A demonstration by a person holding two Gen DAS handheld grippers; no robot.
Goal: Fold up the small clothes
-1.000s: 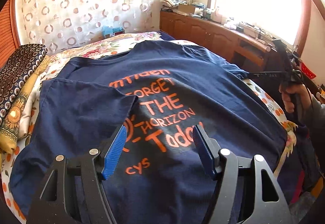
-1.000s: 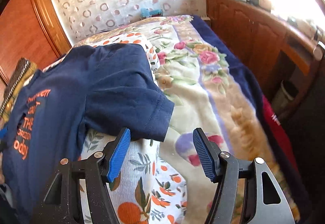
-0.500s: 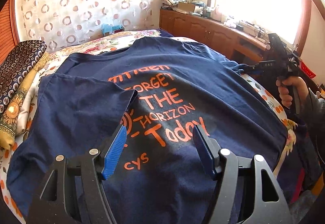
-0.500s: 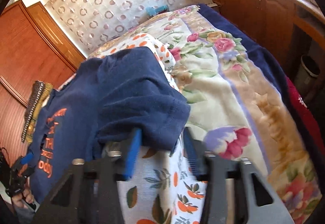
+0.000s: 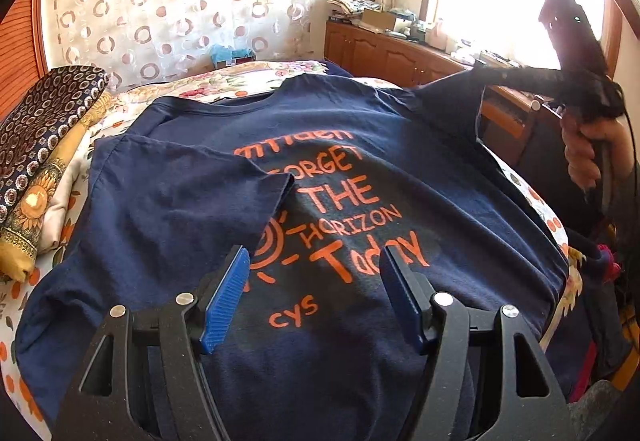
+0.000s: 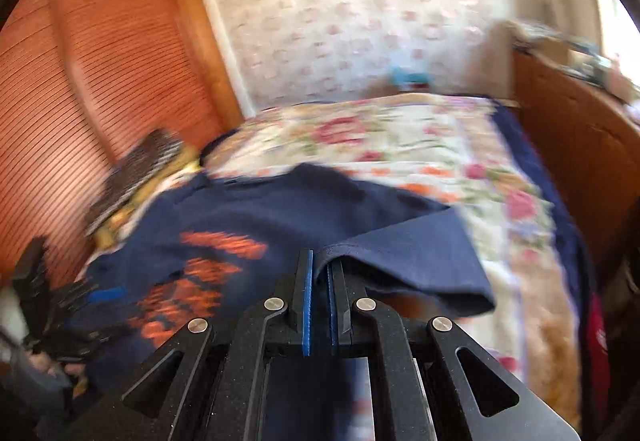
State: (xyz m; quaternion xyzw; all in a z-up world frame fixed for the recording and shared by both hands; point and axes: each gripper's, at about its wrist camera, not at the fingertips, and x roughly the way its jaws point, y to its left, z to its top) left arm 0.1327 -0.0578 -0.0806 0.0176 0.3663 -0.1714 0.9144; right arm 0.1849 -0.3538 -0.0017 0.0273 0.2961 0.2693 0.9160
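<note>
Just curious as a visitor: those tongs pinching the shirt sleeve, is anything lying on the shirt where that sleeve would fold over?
Nothing visible. The right tongs grip the sleeve; the T-shirt front carries only its other sleeve, already folded in.

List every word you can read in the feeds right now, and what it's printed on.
All on the navy T-shirt, in orange print:
"FORGET", its first letter part-hidden by the folded-over sleeve
"THE"
"HORIZON"
"Today"
"cys"
The top line is foreshortened, partly covered; unreadable.
In the right wrist view the print is motion-blurred, unreadable.
</note>
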